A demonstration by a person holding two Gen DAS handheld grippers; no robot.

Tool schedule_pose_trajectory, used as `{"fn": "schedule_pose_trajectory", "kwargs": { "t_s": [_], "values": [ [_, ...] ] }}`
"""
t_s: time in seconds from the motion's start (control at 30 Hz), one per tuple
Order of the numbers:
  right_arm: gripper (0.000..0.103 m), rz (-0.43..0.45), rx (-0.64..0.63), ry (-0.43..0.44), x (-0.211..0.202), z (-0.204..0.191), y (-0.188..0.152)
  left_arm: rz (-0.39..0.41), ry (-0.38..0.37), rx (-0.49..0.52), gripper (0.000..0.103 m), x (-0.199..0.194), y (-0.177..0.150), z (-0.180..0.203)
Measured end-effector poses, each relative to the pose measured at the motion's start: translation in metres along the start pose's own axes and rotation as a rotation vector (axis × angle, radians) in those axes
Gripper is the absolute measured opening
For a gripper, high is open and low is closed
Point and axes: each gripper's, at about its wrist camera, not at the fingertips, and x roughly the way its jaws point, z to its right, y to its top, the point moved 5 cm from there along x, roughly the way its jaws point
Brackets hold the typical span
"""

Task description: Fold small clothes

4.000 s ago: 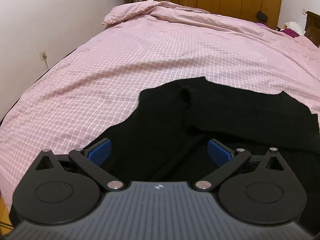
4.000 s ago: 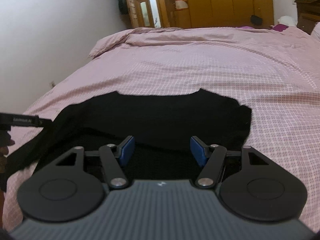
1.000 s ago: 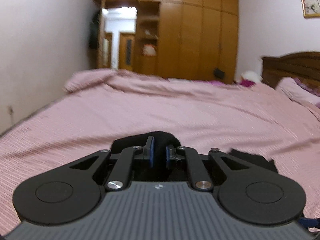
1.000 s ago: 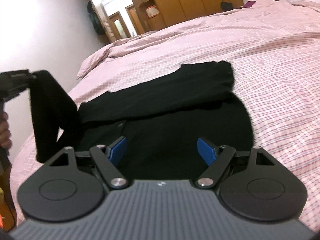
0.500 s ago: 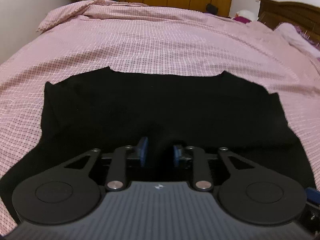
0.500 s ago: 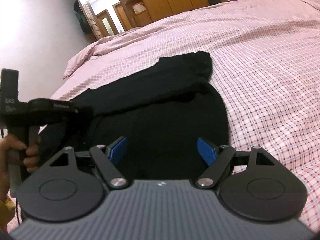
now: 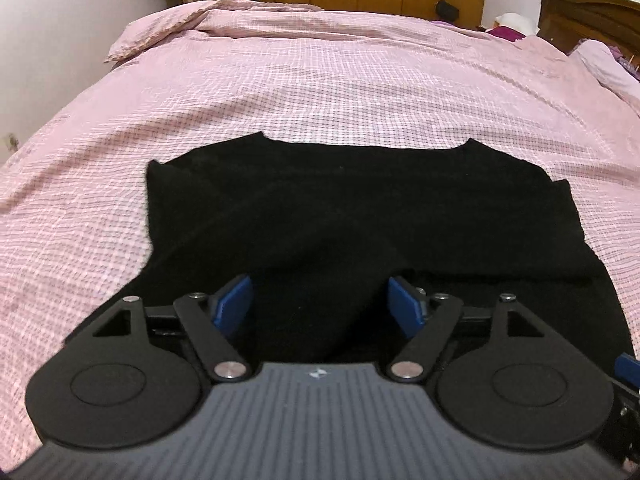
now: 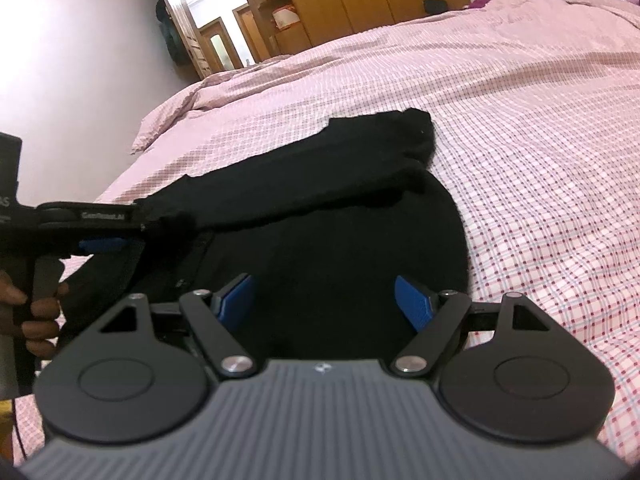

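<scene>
Black garment [image 7: 352, 216] (sleeve folded in)

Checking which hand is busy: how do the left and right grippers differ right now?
The left gripper has jaws opening, over the black garment's near left part; the right gripper is open over its right part. Neither pinches cloth. Both have blue pads and point down at the garment.

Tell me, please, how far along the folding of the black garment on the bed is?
Partly done. The black garment lies on the pink checked duvet with one side already folded across its body. The left hand-held gripper is opening with nothing pinched between its pads; the right hand-held gripper is open and empty above the cloth. Further folds into a compact stack likely remain.
</scene>
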Motion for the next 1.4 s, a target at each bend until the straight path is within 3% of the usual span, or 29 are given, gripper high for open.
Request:
{"fn": "schedule_pose_trajectory", "kwargs": {
  "t_s": [0.33,0.63,1.1,1.4],
  "values": [
    [0.079,0.015,-0.051,0.036,-0.006,-0.023,0.008,-0.002,-0.005,-0.027,0.081,-0.037,-0.010,-0.025],
    [0.079,0.012,-0.126,0.096,-0.001,-0.061,0.016,-0.011,0.036,-0.090,0.081,-0.065,-0.027,-0.069],
    [0.079,-0.026,-0.310,0.268,0.024,-0.163,0.020,-0.008,0.177,-0.255,0.082,-0.093,-0.063,-0.168],
    [0.079,-0.118,-0.445,0.393,0.050,-0.234,-0.006,-0.057,0.226,-0.334,0.082,-0.085,-0.091,-0.206]
  ]
}}
